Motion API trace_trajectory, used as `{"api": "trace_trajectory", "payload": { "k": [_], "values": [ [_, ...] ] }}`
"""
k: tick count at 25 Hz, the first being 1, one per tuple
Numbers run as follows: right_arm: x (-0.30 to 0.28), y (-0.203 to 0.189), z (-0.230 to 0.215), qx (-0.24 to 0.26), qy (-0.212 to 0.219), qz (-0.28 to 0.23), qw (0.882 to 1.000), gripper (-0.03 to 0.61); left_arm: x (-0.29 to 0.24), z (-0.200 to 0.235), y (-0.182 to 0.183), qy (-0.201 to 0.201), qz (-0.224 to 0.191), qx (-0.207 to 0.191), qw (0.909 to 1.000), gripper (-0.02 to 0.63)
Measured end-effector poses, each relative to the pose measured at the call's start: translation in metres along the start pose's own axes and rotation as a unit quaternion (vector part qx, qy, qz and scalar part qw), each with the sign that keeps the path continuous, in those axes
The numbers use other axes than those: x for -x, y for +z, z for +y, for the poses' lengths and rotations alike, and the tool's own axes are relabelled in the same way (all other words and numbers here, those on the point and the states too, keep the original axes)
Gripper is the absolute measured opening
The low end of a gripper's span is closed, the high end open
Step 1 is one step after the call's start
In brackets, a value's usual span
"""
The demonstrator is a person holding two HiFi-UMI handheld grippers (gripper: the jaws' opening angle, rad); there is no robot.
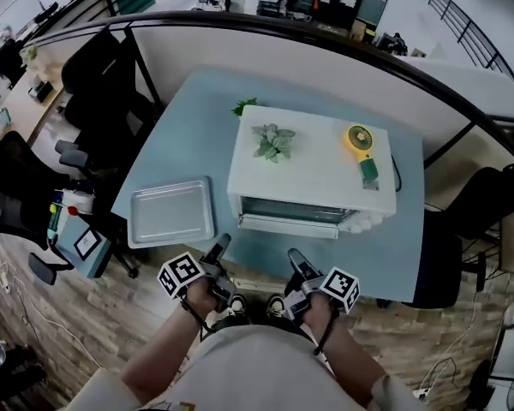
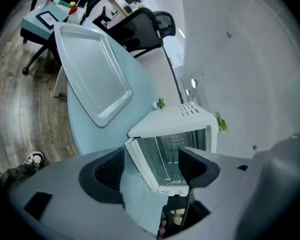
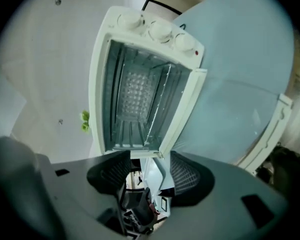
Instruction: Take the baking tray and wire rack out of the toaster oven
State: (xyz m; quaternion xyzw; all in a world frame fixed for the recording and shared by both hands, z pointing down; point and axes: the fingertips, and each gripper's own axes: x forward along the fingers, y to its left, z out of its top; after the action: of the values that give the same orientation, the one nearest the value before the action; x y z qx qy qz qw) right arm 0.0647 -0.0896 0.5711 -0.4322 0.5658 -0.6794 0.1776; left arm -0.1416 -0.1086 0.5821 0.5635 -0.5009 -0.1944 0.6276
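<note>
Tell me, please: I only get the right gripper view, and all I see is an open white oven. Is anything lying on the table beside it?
Observer: Yes. A baking tray lies flat on the table, left of the toaster oven and apart from it.
Operator: Is there anything on top of the oven?
Observer: A yellow hand fan and a small green plant sit on its roof.
Operator: And the other claw, is it carrying something?
Observer: No. The left claw is open and nothing is held between its jaws.
</note>
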Motion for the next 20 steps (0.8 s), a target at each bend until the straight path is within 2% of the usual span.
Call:
{"api": "trace_trajectory", "payload": {
  "k": [6,13,16,20],
  "values": [
    [0.028,0.045,-0.009,-0.016,0.004,-0.061,0.998,0.249,-0.033,-0.023,-0.023,-0.016,0.024,0.001,0.9996,0.336],
    [0.031,0.095,-0.002,-0.027,0.018,-0.116,0.993,0.239,-0.081,-0.048,-0.028,-0.046,0.01,0.007,0.9989,0.336],
    [0.023,0.113,-0.002,-0.029,0.041,-0.133,0.99,0.235,-0.099,-0.048,-0.033,-0.042,0.008,0.002,0.9991,0.329],
    [0.009,0.127,-0.004,-0.026,0.049,-0.142,0.988,0.229,-0.12,-0.042,-0.036,-0.039,0.004,0.004,0.9992,0.322]
  ]
}}
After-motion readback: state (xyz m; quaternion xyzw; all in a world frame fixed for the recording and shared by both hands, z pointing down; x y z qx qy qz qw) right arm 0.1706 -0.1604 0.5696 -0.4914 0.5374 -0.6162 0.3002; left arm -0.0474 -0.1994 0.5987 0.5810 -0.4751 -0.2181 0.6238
